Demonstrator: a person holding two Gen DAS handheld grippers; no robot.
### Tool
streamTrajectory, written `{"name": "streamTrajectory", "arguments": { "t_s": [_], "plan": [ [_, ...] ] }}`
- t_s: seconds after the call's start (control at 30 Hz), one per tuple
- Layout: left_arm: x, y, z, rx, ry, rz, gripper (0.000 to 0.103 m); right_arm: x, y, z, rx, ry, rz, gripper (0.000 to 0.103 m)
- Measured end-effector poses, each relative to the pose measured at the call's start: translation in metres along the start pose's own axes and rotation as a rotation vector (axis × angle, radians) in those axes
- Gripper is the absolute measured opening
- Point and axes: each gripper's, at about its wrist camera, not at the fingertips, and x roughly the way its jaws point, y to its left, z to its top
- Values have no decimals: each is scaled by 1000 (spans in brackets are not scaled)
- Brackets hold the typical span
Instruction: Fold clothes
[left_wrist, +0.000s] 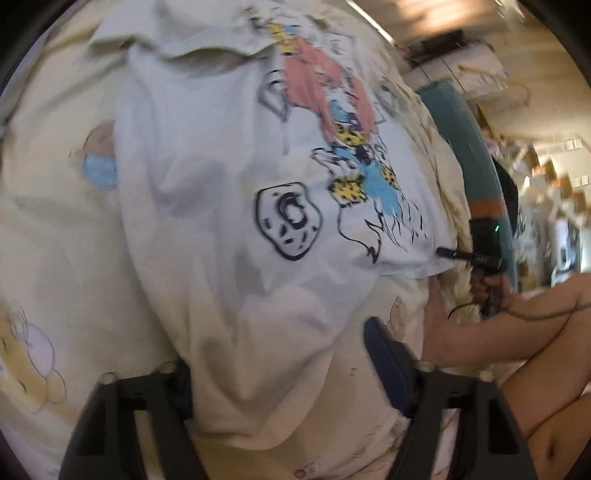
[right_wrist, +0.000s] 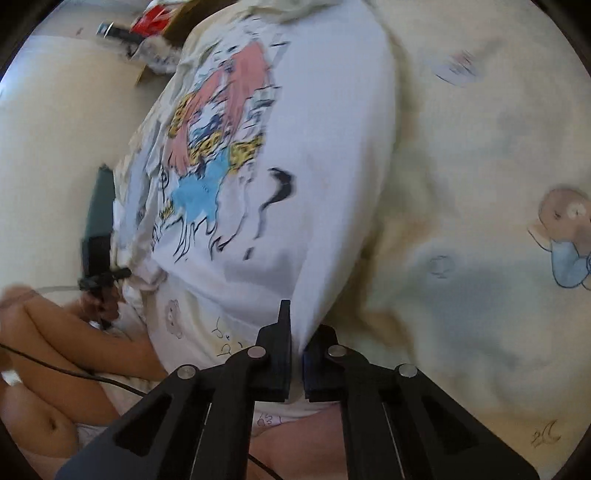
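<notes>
A white cotton T-shirt with a pink, blue and yellow cartoon print (left_wrist: 236, 192) is filling the middle of both views, lying on a pale cream bedsheet printed with small bears (left_wrist: 44, 258).

In the right wrist view the right gripper (right_wrist: 296, 354) is sitting at the bottom centre of the frame, its two black fingers pressed nearly together and pinching a lower edge of the shirt, which is rising out of them as a lifted ridge. The same gripper is showing small at the right edge of the left wrist view, at the shirt's corner.

In the left wrist view the left gripper (left_wrist: 277, 369) is at the bottom of the frame with its fingers spread wide; cloth is draping between them, but I cannot tell whether either pad is bearing on it.

Both views are smeared with motion. With only one corner firmly pinched, the shirt could be dragging askew, so any fold may be landing crooked. The thin edge could also be slipping out of the right grip, and the soft sheet beneath could be bunching up with it.
</notes>
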Motion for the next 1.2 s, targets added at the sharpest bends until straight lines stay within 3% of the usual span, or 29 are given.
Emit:
{"name": "streamTrajectory", "arguments": {
  "t_s": [0.03, 0.07, 0.33, 0.43, 0.53, 0.67, 0.8, 0.87, 1.0, 1.13, 1.2],
  "plan": [
    [4, -2, 0, 29, 22, 58, 4, -8, 4, 1, -8, -18, -11, 3],
    [5, -1, 0, 31, 31, 79, 4, -16, 7, 2, -15, -35, -22, 3],
    [-65, -26, 14, 58, -122, -59, 4, -81, 36, 8, -76, -176, -109, 3],
    [-84, -32, 17, 57, -132, -110, 4, -106, 47, 11, -99, -229, -141, 3],
    [-72, -30, 9, 96, -27, -64, 4, -104, 31, 1, -61, -153, -143, 3],
    [-20, -19, -11, 145, 183, 25, 5, -66, 3, -20, -25, -13, -159, 3],
    [21, 0, -20, 116, 327, 112, 10, -37, -31, -32, 74, 40, -203, 9],
    [17, 1, -24, 134, 354, 135, 14, -34, -41, -36, 87, 71, -283, 19],
    [-2, 4, -29, 159, 381, 148, 18, -44, -51, -50, 84, 148, -363, 27],
    [-27, -5, -17, 217, 389, 146, 20, -74, -34, -48, 4, 118, -500, 27],
    [-39, -14, -7, 267, 388, 134, 20, -86, -16, -35, -50, 59, -543, 28]
  ]
}}
